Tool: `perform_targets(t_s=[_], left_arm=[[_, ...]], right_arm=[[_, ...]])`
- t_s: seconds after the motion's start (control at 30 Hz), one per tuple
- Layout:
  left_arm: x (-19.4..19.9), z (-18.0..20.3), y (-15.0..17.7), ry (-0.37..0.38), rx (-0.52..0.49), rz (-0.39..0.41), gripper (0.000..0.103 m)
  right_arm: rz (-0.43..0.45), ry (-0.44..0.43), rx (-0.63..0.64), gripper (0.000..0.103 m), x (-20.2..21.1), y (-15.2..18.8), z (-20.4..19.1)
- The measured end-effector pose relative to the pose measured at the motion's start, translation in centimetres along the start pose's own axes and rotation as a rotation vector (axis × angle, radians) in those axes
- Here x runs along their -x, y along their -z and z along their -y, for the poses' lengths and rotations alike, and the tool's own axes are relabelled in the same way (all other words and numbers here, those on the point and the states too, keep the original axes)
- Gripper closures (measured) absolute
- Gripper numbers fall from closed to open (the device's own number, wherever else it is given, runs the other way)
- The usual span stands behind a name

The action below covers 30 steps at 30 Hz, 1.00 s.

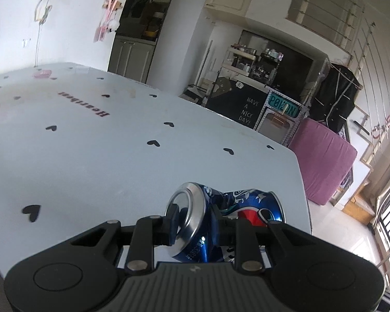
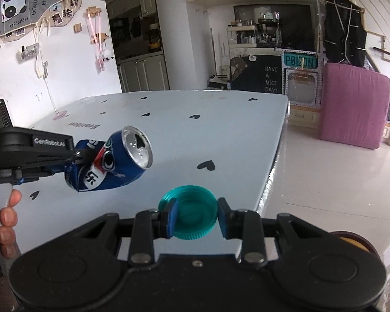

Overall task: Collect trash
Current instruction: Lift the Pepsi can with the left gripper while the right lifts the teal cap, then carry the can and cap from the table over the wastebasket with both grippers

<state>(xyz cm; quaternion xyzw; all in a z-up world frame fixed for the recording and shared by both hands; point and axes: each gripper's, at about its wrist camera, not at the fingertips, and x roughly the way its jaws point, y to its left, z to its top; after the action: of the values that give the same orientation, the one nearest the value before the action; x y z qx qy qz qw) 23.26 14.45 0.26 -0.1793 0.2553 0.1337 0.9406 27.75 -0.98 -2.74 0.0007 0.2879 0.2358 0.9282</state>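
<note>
Nearest, the right gripper (image 2: 196,219) clamps a teal bottle cap (image 2: 188,214) between its blue pads, held above the table's (image 2: 221,140) near right edge. Just beyond, to its left, the left gripper (image 2: 84,157) pinches a crushed blue soda can (image 2: 111,160) at its dented middle, lifted clear of the tabletop. Both pieces are picked up, so this looks like the carrying step. No bin is visible; the next move calls for finding one and letting go over it.
</note>
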Motion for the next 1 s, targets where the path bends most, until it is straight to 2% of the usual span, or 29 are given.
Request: perform_targets(t_s=[0.47, 1.0], left_arm=[[4.3, 4.4, 2.2, 0.053, -0.160, -0.002, 0.077], [5.1, 13.0, 6.5, 0.195, -0.316, -0.048, 0.077]], right_arm=[[0.057, 0.053, -0.055, 0.070, 6.1, 1.3, 2.1], [0.070, 0.221, -0.167, 0.070, 12.8, 5.0, 10.6]])
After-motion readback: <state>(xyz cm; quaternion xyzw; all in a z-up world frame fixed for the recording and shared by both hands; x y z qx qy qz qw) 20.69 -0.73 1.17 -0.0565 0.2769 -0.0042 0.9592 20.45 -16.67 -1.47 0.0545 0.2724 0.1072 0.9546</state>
